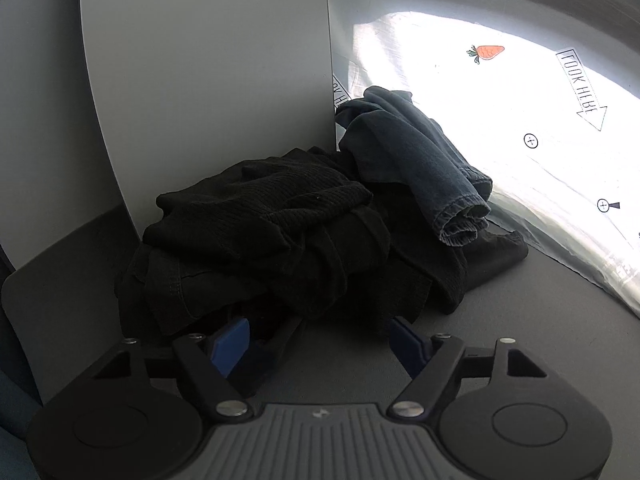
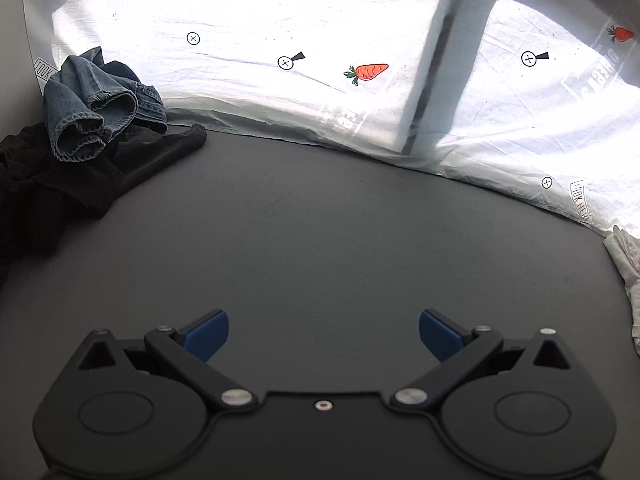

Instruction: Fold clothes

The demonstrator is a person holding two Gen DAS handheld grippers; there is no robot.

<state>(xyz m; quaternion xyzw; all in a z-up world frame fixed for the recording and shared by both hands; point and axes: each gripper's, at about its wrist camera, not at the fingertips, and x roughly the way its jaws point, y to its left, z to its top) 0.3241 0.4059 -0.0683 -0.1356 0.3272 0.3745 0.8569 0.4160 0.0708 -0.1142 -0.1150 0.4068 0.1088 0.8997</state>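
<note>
The left tongs (image 1: pixel 318 340) are spread wide and empty, low over the counter (image 1: pixel 520 340) with their blue pads (image 1: pixel 230 344) right at the near edge of the clothes pile (image 1: pixel 304 232). That placing reads as a reach for a first garment: the open jaws face the heap and the left pad already sits against, or just short of, the dark cloth; which of the two cannot be told, since the pile's near edge falls in deep shadow. The right tongs (image 2: pixel 324 336) are likewise spread and hold nothing, over the bare grey middle of the counter, well apart from the pile. That open stretch looks like the likely place for laying a garment flat, and the right tongs seem to wait there for it.

The pile lies at the counter's far left corner, pushed against a pale panel (image 1: pixel 208 80) and the printed sheet (image 2: pixel 320 20) behind. A black knit (image 1: pixel 264 208) lies on top of other black pieces; jeans (image 1: pixel 424 160) are bunched at the back, their hems (image 2: pixel 86 136) rolled toward the viewer.

How many black garments there are is unclear, as their folds merge in the dark. The panel hides part of the sheet's lettering. The sheet is backlit and washed out, so only carrots (image 2: pixel 370 71), arrows and small cross marks show. A crumpled white cloth (image 2: pixel 628 264) is cut off at the right wrist view's edge.
</note>
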